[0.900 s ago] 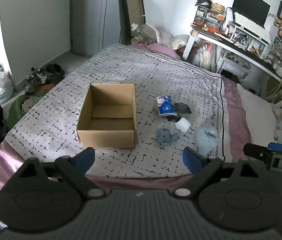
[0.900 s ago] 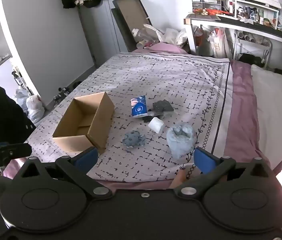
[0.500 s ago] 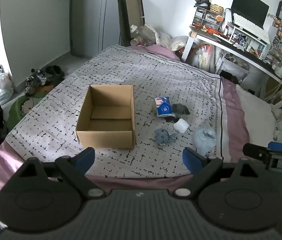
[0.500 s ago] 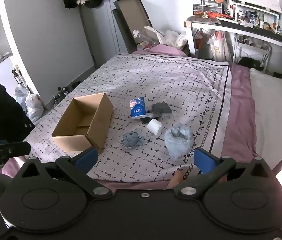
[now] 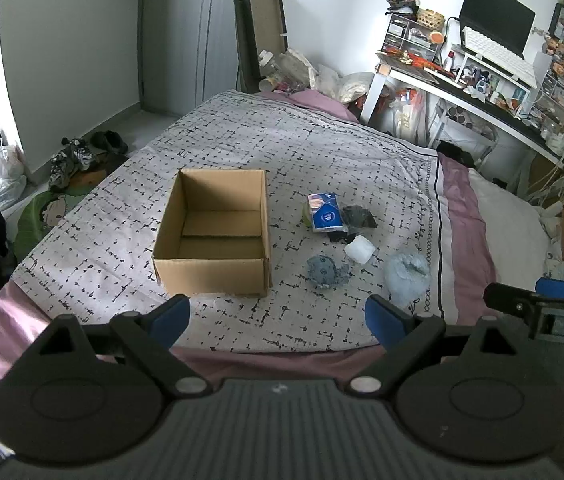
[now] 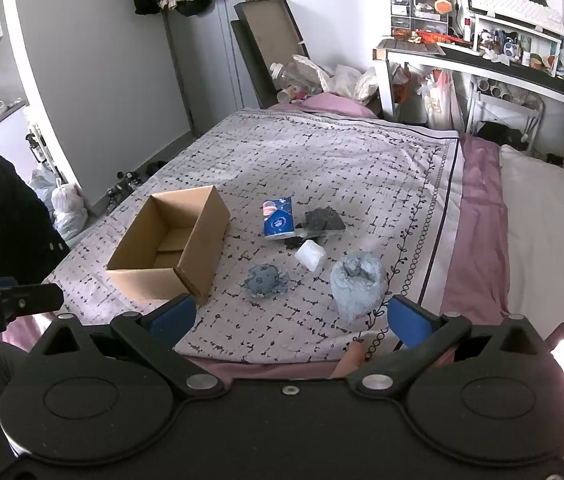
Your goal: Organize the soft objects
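We hold both grippers level above the near edge of the patterned bedspread (image 5: pixel 322 152), pointing forward. The left gripper (image 5: pixel 277 314) faces the open brown cardboard box (image 5: pixel 213 236); its jaws are spread wide and carry nothing. The right gripper (image 6: pixel 290 316) is likewise agape and unladen. Right of the box lie a blue tissue packet (image 6: pixel 278 222), white soft block (image 6: pixel 310 255), grey-blue plush toy (image 6: pixel 265 280) and pale blue rolled cloth (image 6: pixel 357 285).

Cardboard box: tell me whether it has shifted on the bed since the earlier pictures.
No. The cardboard box lies at the same spot on the patterned bedspread, with the same gap to the blue tissue pack on its right.
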{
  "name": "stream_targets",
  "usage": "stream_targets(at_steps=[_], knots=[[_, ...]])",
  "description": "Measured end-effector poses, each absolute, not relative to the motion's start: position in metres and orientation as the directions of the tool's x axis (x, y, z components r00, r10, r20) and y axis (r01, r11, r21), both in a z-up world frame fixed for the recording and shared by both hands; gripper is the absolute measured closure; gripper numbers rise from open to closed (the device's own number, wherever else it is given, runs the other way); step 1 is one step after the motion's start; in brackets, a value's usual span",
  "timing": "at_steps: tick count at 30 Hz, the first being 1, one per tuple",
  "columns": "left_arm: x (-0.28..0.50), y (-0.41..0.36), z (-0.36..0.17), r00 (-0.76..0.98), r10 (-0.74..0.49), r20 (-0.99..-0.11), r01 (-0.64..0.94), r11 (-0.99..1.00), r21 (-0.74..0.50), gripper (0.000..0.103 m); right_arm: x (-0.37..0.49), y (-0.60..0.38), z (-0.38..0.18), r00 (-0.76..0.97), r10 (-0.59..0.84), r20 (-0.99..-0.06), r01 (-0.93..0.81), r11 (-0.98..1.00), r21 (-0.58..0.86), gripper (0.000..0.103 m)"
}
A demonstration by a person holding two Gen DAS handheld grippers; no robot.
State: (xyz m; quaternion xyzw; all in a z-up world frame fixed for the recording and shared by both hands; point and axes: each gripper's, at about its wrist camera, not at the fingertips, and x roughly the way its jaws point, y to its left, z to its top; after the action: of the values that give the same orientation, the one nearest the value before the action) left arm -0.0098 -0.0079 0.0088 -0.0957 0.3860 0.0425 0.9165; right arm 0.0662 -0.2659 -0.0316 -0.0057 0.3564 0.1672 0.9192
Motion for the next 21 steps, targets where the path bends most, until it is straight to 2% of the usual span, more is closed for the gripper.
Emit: stream_targets(at_steps=[21], knots=[[-0.0099,-0.0102,0.0086,0.695,-0.006,-0.719,-0.148,0.977,-0.151,0.009,0.0674,-0.2709,-0.0326,0.696,0.279,-0.662,-0.294,0.951,0.091,0.000]])
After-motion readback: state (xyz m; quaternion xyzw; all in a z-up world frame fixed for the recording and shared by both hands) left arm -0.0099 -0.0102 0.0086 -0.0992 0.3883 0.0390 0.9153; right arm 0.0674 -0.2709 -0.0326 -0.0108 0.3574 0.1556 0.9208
